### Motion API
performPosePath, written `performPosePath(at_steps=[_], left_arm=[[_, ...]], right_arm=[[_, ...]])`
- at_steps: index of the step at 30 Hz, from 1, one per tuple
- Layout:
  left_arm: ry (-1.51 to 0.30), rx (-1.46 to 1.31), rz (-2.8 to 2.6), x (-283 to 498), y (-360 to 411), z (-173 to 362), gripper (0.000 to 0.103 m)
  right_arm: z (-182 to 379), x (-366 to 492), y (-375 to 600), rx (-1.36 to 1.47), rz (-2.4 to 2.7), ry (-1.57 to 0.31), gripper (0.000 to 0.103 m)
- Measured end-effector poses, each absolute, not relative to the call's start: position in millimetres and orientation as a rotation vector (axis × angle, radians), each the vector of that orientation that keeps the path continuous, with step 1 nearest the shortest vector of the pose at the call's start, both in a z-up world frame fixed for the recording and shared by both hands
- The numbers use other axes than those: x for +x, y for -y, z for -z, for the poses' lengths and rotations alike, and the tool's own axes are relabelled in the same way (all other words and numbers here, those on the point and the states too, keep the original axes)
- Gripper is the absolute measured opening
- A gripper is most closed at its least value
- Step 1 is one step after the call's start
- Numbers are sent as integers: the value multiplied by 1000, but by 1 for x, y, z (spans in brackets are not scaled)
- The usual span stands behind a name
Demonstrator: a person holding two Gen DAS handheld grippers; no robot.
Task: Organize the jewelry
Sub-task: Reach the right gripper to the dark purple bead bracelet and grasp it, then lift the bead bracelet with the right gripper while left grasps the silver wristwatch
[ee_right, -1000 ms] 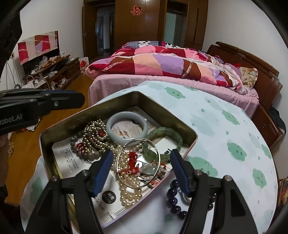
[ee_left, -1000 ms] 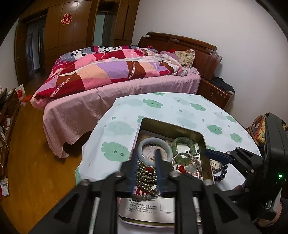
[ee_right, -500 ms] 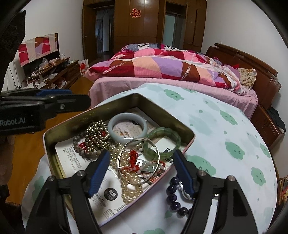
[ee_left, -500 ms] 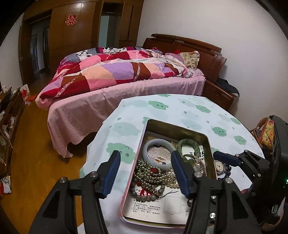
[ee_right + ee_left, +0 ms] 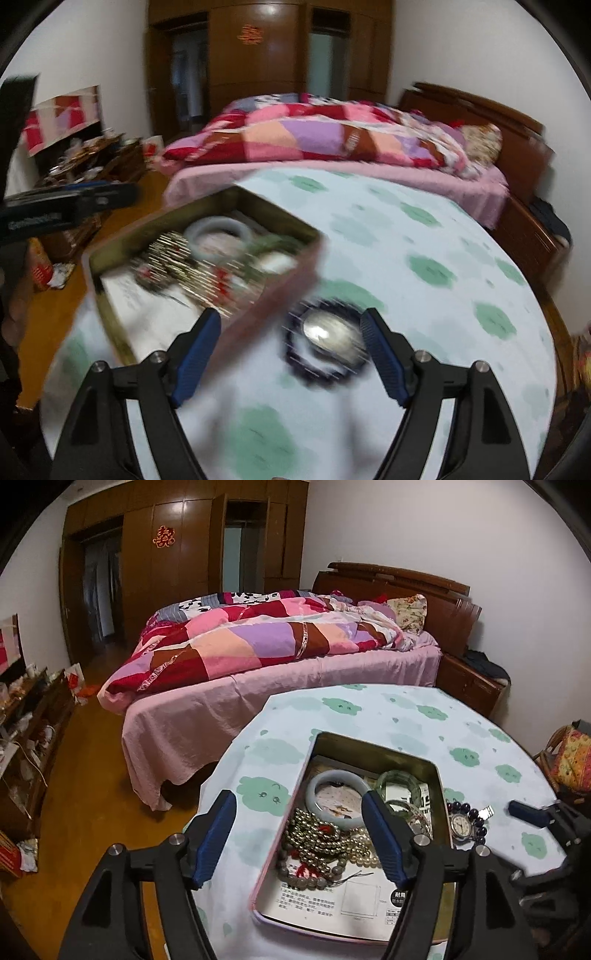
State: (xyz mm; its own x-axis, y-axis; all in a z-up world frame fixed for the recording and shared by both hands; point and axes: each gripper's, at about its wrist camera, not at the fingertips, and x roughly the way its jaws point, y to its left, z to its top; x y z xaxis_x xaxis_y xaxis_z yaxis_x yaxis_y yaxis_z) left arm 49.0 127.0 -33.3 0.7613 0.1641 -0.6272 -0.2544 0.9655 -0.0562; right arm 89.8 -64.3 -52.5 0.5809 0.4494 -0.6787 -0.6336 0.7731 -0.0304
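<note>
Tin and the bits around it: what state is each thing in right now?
Tin: lidless, on the table, holding jewelry.
Pale bangle: flat inside the tin.
Green bangle: inside the tin.
Watch: outside the tin, on the cloth.
Left gripper: open, empty.
Right gripper: open, around the watch, not touching.

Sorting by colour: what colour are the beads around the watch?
Dark purple beads, clearest in the left wrist view.

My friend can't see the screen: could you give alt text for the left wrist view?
An open left tool hovers over a metal tin of bracelets and beads on a cloud-print tablecloth. A wristwatch lies beside the tin, with a bed behind.
</note>
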Motion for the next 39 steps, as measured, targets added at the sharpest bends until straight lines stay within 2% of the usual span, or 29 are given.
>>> performPosePath(at_steps=[9, 11, 13, 15, 20, 23, 24, 26, 30, 39], left_arm=[[-705, -128, -221, 60, -110, 53, 71], [-716, -121, -223, 61, -108, 55, 71], [-720, -119, -226, 60, -108, 56, 71], [-719, -119, -228, 59, -108, 56, 71], [-710, -109, -218, 57, -103, 54, 71], [-711, -95, -200, 58, -97, 54, 71], [-713, -94, -197, 58, -96, 54, 71], [-716, -90, -192, 58, -94, 54, 71], [-720, -86, -187, 58, -91, 55, 71], [-716, -61, -157, 58, -79, 51, 71]], right_arm=[[75, 124, 122, -196, -491, -818, 81], [73, 128, 116, -203, -494, -815, 77], [72, 130, 111, -205, -512, -824, 60], [74, 130, 106, -202, -535, -843, 50], [86, 130, 93, -225, -547, -887, 45], [90, 135, 91, -203, -562, -921, 36], [90, 135, 91, -190, -577, -934, 29], [92, 136, 91, -162, -598, -955, 27], [90, 130, 96, -133, -616, -937, 16], [71, 106, 126, -117, -582, -844, 15]])
